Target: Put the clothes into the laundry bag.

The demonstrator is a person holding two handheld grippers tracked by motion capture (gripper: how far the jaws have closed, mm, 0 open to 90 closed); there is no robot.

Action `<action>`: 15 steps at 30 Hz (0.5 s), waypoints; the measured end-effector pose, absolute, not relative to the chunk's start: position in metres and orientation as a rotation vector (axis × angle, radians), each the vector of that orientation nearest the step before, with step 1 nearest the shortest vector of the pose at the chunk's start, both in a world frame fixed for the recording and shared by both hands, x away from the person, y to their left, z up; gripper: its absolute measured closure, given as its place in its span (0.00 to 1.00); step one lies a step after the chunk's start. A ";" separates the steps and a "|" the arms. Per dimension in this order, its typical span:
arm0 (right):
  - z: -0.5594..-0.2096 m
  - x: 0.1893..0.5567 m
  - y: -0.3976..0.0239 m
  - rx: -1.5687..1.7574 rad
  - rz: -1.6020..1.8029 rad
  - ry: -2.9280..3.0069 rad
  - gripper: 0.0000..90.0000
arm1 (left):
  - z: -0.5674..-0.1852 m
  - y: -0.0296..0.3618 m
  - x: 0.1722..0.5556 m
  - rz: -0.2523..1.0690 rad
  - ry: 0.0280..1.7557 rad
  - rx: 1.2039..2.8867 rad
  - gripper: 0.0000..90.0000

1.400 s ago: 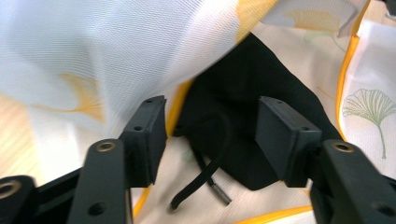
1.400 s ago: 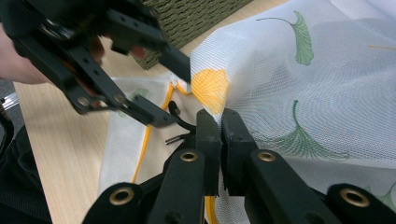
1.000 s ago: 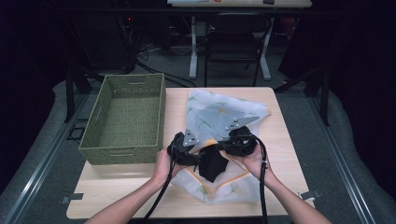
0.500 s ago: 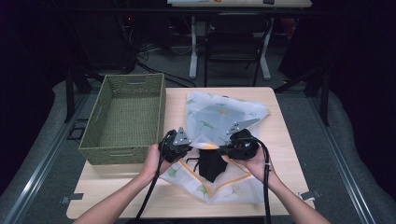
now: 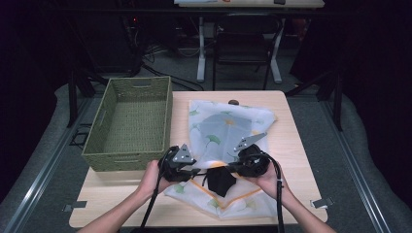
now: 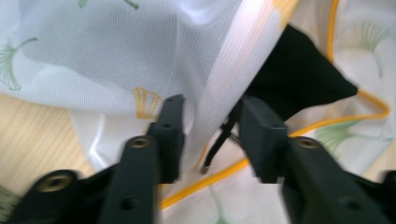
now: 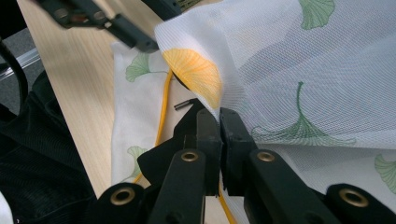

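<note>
1. High view: the mesh laundry bag [image 5: 228,131] lies on the tabletop [image 5: 291,141] between its middle and its near edge, just right of the woven basket [image 5: 127,121] at the left edge. A black garment [image 5: 219,181] sits at the bag's near mouth. The left gripper [image 5: 190,172] and right gripper [image 5: 232,168] meet there from either side. The risk I see: if the hands pull apart unevenly, the bag may slide toward the near edge and drag the garment out with it.

2. Left gripper view: its fingers [image 6: 170,133] stand apart, having just been opening, with a fold of white mesh [image 6: 219,88] between them but not pinched. The garment [image 6: 299,79] shows dark beyond, and the orange hem [image 6: 219,175] runs below. Closing now could catch both layers of mesh (sealing the mouth rather than opening it), or snag the small dark zip pull [image 6: 219,140], as it seems.

3. Right gripper view: its fingers [image 7: 208,135] are clamped on the mesh edge [image 7: 219,105] by a yellow leaf print [image 7: 196,74]. That bite looks shallow, so I judge a hard tug could slip the thin net free, or strain it.
</note>
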State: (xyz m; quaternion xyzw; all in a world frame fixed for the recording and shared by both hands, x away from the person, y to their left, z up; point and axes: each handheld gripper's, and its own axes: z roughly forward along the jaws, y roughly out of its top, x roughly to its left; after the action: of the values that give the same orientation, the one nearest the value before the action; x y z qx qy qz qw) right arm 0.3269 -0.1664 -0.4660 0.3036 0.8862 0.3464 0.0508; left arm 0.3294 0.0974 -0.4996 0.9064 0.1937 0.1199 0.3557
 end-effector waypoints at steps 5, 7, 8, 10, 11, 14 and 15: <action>-0.469 0.327 -0.164 0.915 1.029 2.726 0.98 | -0.504 0.091 0.317 0.425 0.509 2.339 0.52; -0.469 0.326 -0.163 0.902 1.015 2.735 0.98 | -0.509 0.087 0.317 0.439 0.487 2.342 0.61; -0.469 0.325 -0.162 0.899 1.007 2.739 0.98 | -0.513 0.084 0.317 0.444 0.470 2.353 0.69; -0.469 0.324 -0.162 0.896 1.008 2.739 0.97 | -0.516 0.081 0.318 0.427 0.439 2.380 0.83; -0.469 0.322 -0.162 0.899 0.994 2.741 0.97 | -0.517 0.080 0.317 0.432 0.423 2.387 0.92; -0.473 0.318 -0.164 0.897 0.975 2.750 0.97 | -0.520 0.080 0.318 0.386 0.397 2.408 0.98; -0.475 0.316 -0.164 0.898 0.964 2.755 0.97 | -0.520 0.081 0.318 0.381 0.388 2.412 0.98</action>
State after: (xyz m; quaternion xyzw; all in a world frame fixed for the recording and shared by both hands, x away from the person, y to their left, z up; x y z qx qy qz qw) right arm 0.3157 -0.1644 -0.4755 0.2939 0.9013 0.3153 0.0440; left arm 0.3175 0.0809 -0.5205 0.9215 0.1480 0.1456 0.3283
